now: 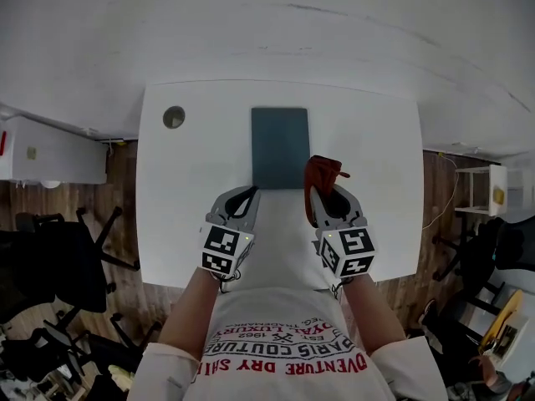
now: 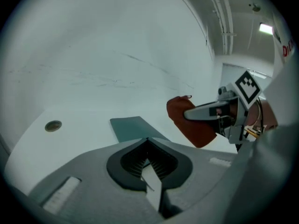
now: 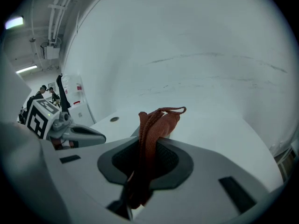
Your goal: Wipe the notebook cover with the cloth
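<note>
I have the cloth [image 1: 323, 174] in my right gripper [image 1: 323, 194]. Its fingers [image 3: 205, 171] are clamped on a bunched fold, which stands up between the pads with a small loop sticking out at the top. My left gripper [image 1: 249, 192] carries nothing: its fingers [image 2: 88, 171] are pressed together at the tips, just short of the notebook's near left corner.

The notebook [image 1: 280, 147] lies flat and closed in the middle of the table [image 1: 192, 190], towards the far side. From the head view the cloth sits over its near right corner. I cannot tell whether it touches the cover or hangs just above it.

As I judge it, the cloth is fetched and brought to the book, but nearly all the wiping is left to do, since most of the cover lies beyond the cloth.

The cloth is rust-red, soft and coarsely knit or ribbed, crumpled into a lump. The notebook is a thin, dark teal rectangle with a plain matte cover and no marks that I can see. The table is white, smooth and bare but for a round cable hole [image 1: 174, 117] near its far left corner.
</note>
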